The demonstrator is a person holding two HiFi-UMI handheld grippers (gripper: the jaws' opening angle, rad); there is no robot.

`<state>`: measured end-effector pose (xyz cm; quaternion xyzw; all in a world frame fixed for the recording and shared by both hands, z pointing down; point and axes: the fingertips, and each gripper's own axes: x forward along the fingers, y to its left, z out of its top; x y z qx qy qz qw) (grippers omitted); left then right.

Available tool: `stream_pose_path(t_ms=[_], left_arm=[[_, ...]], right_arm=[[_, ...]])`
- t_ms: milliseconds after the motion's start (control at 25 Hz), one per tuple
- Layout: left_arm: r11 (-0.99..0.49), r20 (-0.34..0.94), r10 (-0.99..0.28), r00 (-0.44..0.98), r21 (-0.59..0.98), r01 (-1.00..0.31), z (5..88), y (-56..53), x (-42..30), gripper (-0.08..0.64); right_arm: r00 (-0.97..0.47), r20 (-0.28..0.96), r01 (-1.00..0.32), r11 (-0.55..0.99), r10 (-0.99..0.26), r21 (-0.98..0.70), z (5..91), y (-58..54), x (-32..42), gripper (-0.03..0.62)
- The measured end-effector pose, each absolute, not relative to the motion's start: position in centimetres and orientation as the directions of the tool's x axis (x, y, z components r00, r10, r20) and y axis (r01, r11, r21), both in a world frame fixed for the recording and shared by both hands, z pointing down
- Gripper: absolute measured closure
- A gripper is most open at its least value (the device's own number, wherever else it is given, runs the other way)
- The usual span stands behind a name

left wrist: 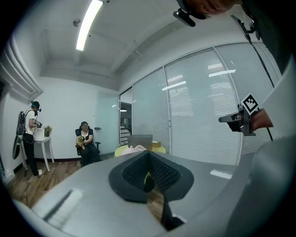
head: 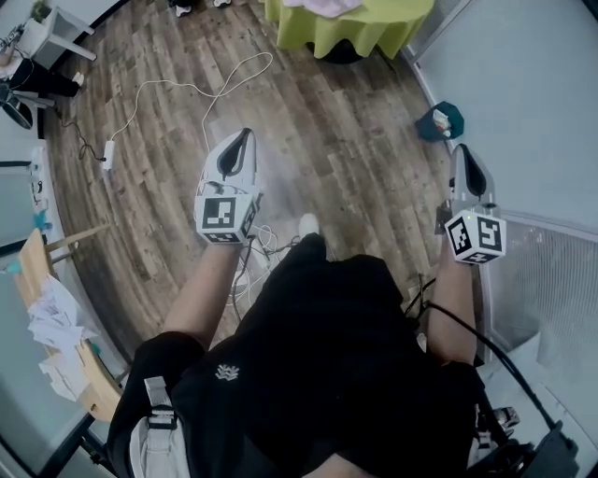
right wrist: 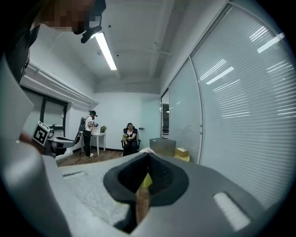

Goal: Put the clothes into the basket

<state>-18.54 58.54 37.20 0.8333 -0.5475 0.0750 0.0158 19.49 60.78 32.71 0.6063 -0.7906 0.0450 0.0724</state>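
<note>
Both grippers are held out level over the wooden floor, away from the table. My left gripper (head: 245, 136) has its jaws shut with nothing between them, as the left gripper view (left wrist: 148, 153) shows. My right gripper (head: 460, 149) is shut and empty too (right wrist: 148, 156). Far ahead stands a round table with a yellow-green cloth (head: 360, 33). Pale clothes (head: 322, 6) lie on it, seen small in the left gripper view (left wrist: 135, 148). A grey box-shaped basket (left wrist: 140, 140) (right wrist: 162, 145) sits on that table behind the clothes.
White cables (head: 210, 89) trail over the floor ahead of the left gripper. A teal object (head: 439, 121) lies by the glass wall (head: 523, 93) on the right. One person sits in a chair (right wrist: 130, 137) and another stands at a white side table (right wrist: 88, 132). A wooden bench with papers (head: 51, 322) is at the left.
</note>
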Motion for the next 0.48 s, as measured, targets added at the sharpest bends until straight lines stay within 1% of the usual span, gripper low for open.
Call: stream_pose_path(t_ms=[240, 480], left_arm=[[-0.401, 0.085, -0.915, 0.395, -0.073, -0.913, 34.4, 56.0, -20.5, 0.554], [-0.369, 0.092, -0.927, 0.363, -0.054, -0.928, 34.8, 52.4, -20.9, 0.554]], right_arm=[[-0.275, 0.172, -0.96, 0.279, -0.946, 0.001, 32.5, 58.1, 16.8, 0.592], [-0.307, 0.144, -0.95, 0.312, -0.941, 0.013, 31.7, 53.6, 16.6, 0.592]])
